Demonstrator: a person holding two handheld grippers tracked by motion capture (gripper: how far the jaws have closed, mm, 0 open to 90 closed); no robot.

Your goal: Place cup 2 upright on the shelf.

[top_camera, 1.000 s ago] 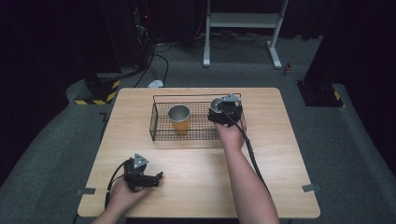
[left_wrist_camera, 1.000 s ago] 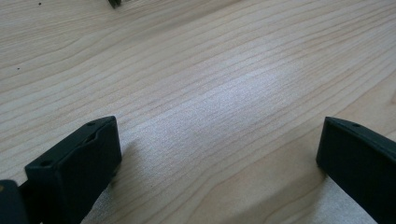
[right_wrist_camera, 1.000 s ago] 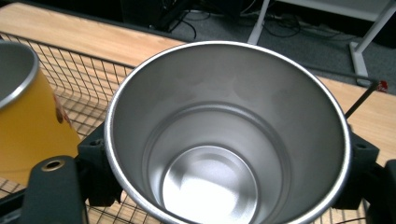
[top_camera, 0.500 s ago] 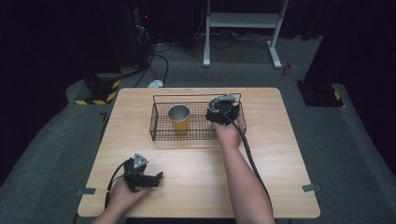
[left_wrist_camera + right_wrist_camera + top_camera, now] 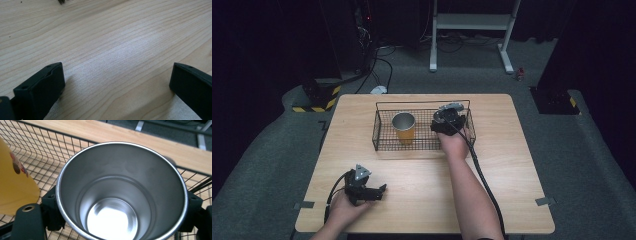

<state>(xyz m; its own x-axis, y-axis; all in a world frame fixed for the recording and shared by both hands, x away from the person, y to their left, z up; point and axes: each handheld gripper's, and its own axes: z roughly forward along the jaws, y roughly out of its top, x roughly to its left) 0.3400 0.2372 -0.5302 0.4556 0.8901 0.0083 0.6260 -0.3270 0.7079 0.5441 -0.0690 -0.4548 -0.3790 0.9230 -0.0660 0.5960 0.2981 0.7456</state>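
A black wire basket (image 5: 382, 122) stands on the far middle of the wooden table (image 5: 512, 165). A yellow cup (image 5: 404, 128) with a steel inside stands upright in it, left of centre; its yellow wall (image 5: 15, 187) also fills the left edge of the right gripper view. My right gripper (image 5: 447, 121) is over the basket's right part, shut on a steel cup (image 5: 120, 195) that I look straight down into, jaws pressing its sides. My left gripper (image 5: 372, 192) rests open on the bare table near the front left; its fingers (image 5: 42, 87) stand wide apart with nothing between them.
The basket's wire floor (image 5: 47, 157) lies under the steel cup, its far rim (image 5: 197, 173) just behind it. Beyond the table are grey floor, a white stand's legs (image 5: 507, 60), cables and a yellow-black striped block (image 5: 324, 97).
My right gripper with the steel cup has shifted slightly left and down, further into the basket's right part. The left gripper has stayed put.
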